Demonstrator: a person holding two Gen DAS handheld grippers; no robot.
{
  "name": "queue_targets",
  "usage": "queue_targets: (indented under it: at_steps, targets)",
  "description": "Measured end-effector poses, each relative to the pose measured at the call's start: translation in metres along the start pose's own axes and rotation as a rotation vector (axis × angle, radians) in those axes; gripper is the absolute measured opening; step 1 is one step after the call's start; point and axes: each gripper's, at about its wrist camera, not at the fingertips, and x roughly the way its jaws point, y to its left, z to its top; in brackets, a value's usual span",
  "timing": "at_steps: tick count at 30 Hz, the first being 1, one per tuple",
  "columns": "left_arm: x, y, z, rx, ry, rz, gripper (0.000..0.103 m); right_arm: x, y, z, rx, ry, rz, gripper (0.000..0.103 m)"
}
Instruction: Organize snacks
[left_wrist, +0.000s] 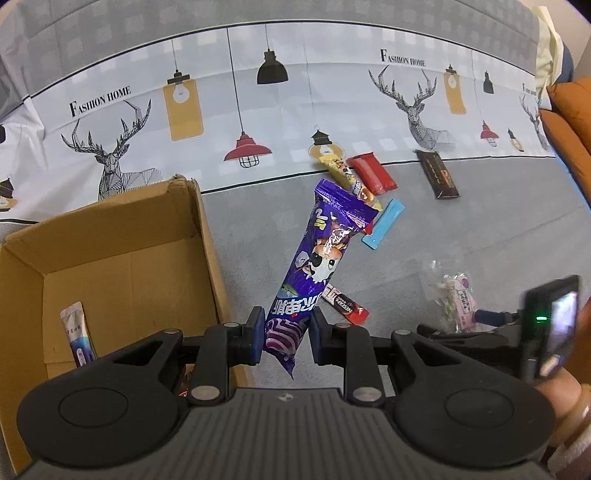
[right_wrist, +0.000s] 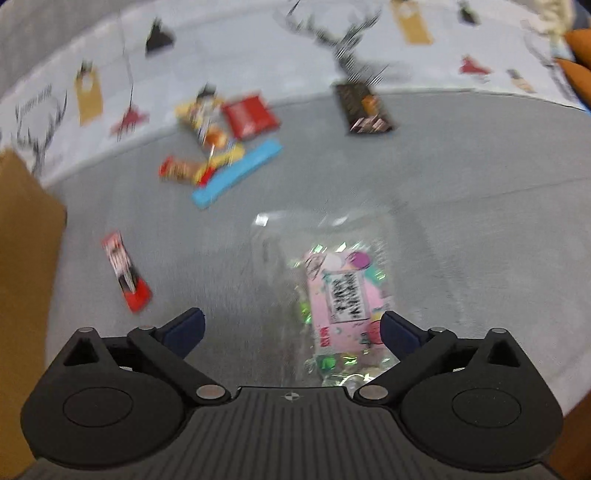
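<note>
Left hand-held gripper pinches the purple pack — swing it over the box before releasing; right hand-held gripper gapes wide, empty, above the clear bag.

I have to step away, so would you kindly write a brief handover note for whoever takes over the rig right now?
Left gripper: shut on the purple snack packet, lifted beside the cardboard box.
Right gripper: open, poised over the clear candy bag, not gripping it.
Done: one white sachet lies in the box.
Left: box the purple packet, then the candy bag, blue stick, red packet, yellow packet, dark bar and red-black sachet.
</note>
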Motion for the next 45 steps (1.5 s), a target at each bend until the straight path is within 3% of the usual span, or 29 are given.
queue_targets:
  at_steps: [2, 3, 6, 8, 10, 13, 19, 30, 37, 45]
  targets:
    - [0.002, 0.001, 0.001, -0.001, 0.001, -0.001, 0.028, 0.021, 0.006, 0.001, -0.061, 0.073, -0.052, 0.103]
    - [0.002, 0.002, 0.002, -0.001, 0.001, 0.0, 0.028, 0.027, 0.009, 0.001, -0.103, 0.073, -0.11, 0.103]
    - [0.003, 0.001, 0.003, -0.001, 0.001, -0.001, 0.028, 0.032, 0.004, 0.005, -0.075, 0.033, -0.1, 0.103]
    - [0.002, 0.001, 0.003, -0.001, 0.0, -0.004, 0.028, 0.029, 0.002, 0.006, -0.064, 0.01, -0.112, 0.088]
    - [0.0, 0.0, 0.002, -0.001, -0.002, -0.005, 0.028, 0.018, 0.005, 0.006, -0.084, -0.041, -0.115, 0.038]
    - [-0.006, 0.0, 0.0, -0.004, -0.009, -0.009, 0.028, 0.007, 0.007, 0.006, -0.087, -0.063, -0.12, 0.026]
    - [-0.034, 0.005, -0.008, -0.014, -0.044, -0.015, 0.028, -0.042, 0.004, 0.003, 0.01, -0.19, -0.07, 0.02]
    - [-0.117, 0.029, -0.057, -0.073, -0.127, -0.004, 0.028, -0.192, 0.047, -0.035, -0.033, -0.443, 0.073, 0.02]
    - [-0.166, 0.056, -0.108, -0.128, -0.175, 0.018, 0.028, -0.267, 0.083, -0.077, -0.102, -0.495, 0.192, 0.02]
    - [-0.204, 0.086, -0.161, -0.189, -0.209, 0.035, 0.028, -0.313, 0.125, -0.123, -0.192, -0.5, 0.291, 0.02]
